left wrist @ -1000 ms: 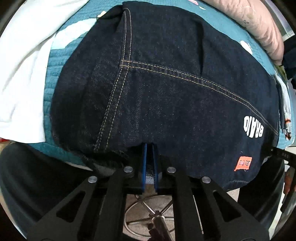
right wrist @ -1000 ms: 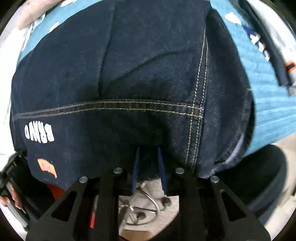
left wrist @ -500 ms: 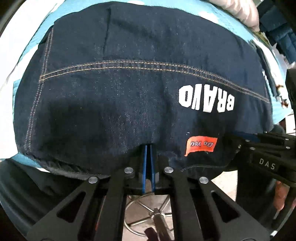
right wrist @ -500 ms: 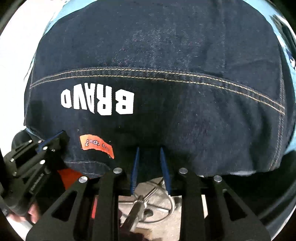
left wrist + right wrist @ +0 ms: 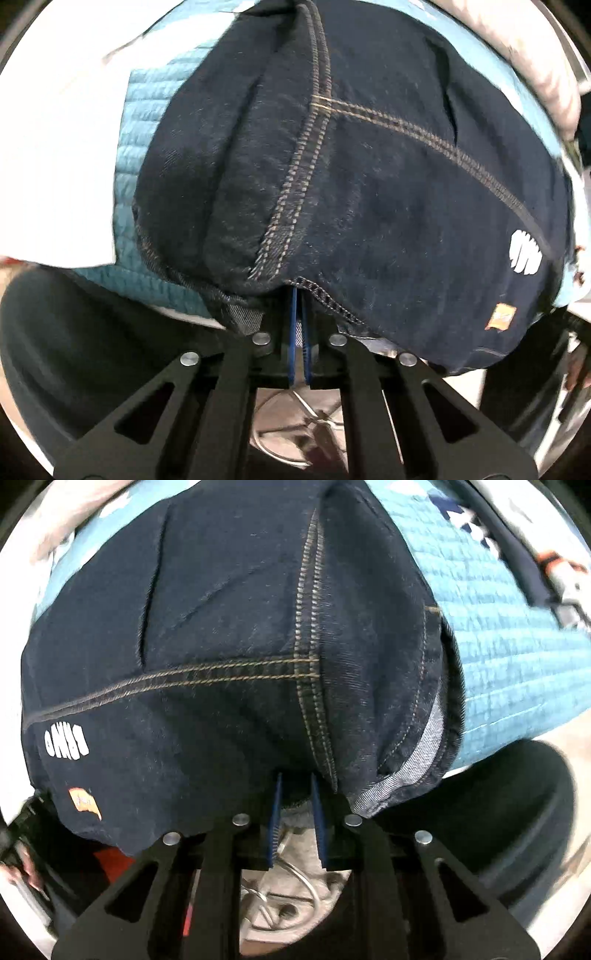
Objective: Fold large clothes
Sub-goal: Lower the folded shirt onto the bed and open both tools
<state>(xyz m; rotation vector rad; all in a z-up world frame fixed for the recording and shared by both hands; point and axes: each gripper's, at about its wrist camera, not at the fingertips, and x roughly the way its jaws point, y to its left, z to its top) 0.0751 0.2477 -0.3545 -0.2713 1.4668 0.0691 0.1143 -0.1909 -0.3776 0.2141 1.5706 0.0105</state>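
Left wrist view, looking straight down: dark denim garment (image 5: 369,166) filling most of the frame, laid flat on a teal quilted cover (image 5: 147,122). Tan double stitching crossing near the top centre, one seam running down toward the near hem, another slanting off to the right. Blurred white lettering (image 5: 524,254) and a small orange patch (image 5: 500,315) near the right edge of the denim. White cloth (image 5: 55,147) at far left, lying over the cover; pale pink padded item (image 5: 535,55) at upper right. Left tool (image 5: 300,295) at the near hem, blue pads pressed almost together, pinching the edge of the denim, tips tucked under the hem.

Right wrist view, also pointing down: same garment, stitched seams crossing at centre, lettering and patch now at lower left, side edge folded with the paler inner face showing at lower right. Teal cover bare to the right of it. Right tool (image 5: 295,779) at the near hem, jaws just been closing, narrow gap remaining, a bunched fold of denim held between the pads.
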